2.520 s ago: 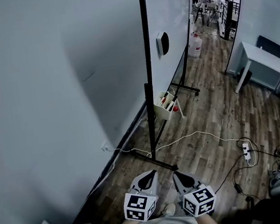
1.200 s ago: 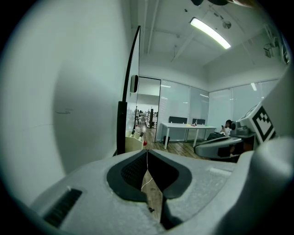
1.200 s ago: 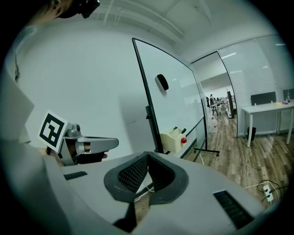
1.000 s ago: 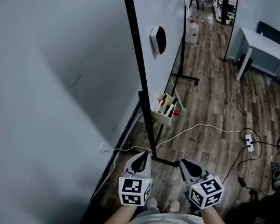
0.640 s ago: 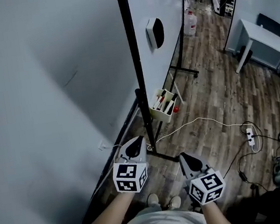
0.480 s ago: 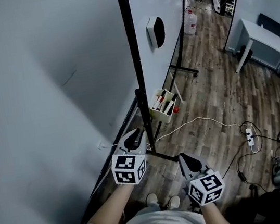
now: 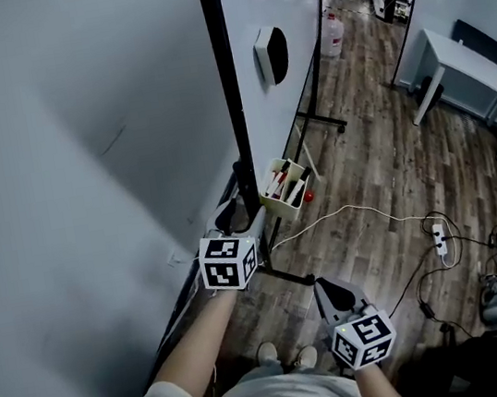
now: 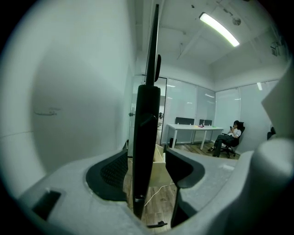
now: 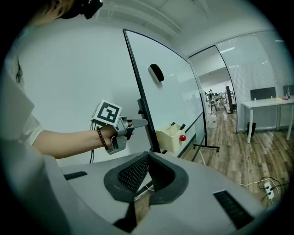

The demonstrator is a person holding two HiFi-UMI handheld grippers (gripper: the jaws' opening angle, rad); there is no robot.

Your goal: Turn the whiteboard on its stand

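The whiteboard (image 7: 284, 0) stands nearly edge-on to me, its black side post (image 7: 228, 103) running down to the stand's foot (image 7: 289, 276). A black eraser (image 7: 271, 55) sticks to the board. My left gripper (image 7: 236, 212) reaches the post at waist height. Its jaws are opening and the post (image 8: 145, 151) stands between the pads (image 8: 113, 176) with slim gaps on both sides. In the right gripper view the left gripper (image 9: 143, 122) meets the frame of the whiteboard (image 9: 177, 103). My right gripper (image 7: 326, 289) hangs lower and nearer, shut and empty.
A grey wall (image 7: 67, 175) runs close on the left. A cream marker box (image 7: 282, 187) hangs by the post. A white cable (image 7: 363, 212) and power strip (image 7: 441, 243) lie on the wood floor. A white desk (image 7: 472, 73) stands right; a seated person (image 8: 229, 137) is far off.
My left gripper has risen and gone forward to the black post, and its jaws have spread around it. The right gripper has stayed low. My view has come closer to the board.
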